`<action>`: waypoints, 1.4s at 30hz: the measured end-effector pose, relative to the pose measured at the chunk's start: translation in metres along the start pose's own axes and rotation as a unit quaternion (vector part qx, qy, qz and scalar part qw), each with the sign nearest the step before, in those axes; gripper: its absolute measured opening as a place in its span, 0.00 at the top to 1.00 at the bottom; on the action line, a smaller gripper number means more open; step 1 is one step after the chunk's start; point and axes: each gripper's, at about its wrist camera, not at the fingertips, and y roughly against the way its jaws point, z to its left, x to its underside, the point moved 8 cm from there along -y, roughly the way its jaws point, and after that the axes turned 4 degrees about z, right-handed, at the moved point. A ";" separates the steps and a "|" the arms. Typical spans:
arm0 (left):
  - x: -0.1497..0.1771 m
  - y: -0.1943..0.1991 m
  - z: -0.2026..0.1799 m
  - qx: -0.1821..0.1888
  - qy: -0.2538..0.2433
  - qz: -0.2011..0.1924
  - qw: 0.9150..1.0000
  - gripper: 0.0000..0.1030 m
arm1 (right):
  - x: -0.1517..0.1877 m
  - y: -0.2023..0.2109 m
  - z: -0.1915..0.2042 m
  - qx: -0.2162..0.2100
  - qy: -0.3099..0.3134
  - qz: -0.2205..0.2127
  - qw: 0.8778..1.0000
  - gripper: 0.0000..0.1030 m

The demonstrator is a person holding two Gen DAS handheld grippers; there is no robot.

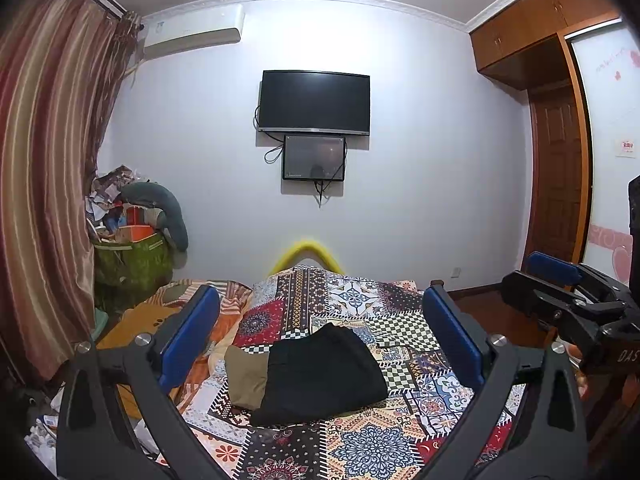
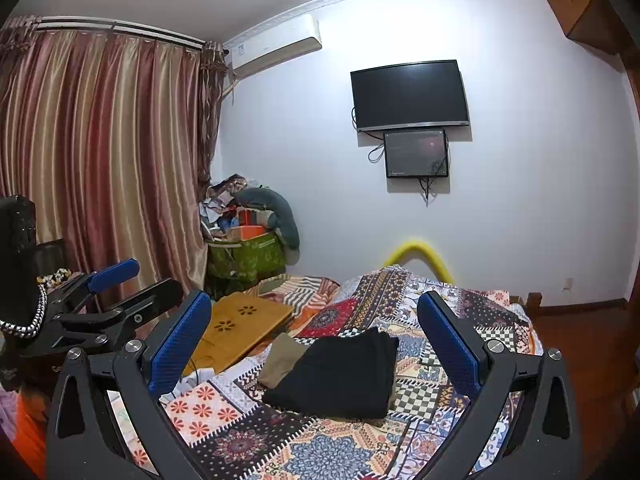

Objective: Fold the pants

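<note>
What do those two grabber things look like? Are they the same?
Yes, they match. The left gripper and the right gripper each have a black frame with slotted holes, round silver bolts, and two flat fingers faced with blue textured pads. White letters mark the right one's body, and a black-and-white braided cord hangs by the left one.

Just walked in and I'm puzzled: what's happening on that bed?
A person holds two tongs above a patterned quilt. The left tongs and right tongs are both open and grip nothing. Black pants lie folded on the bed, partly atop a tan garment.
</note>
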 end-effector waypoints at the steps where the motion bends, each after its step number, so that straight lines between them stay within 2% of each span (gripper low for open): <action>1: 0.000 0.000 0.000 0.000 0.000 0.000 1.000 0.01 | 0.000 0.000 0.000 0.000 0.000 0.000 1.000 0.00; 42: 0.003 -0.005 -0.005 0.024 -0.006 0.011 1.000 0.01 | 0.002 0.000 -0.002 0.001 -0.004 0.004 1.000 0.00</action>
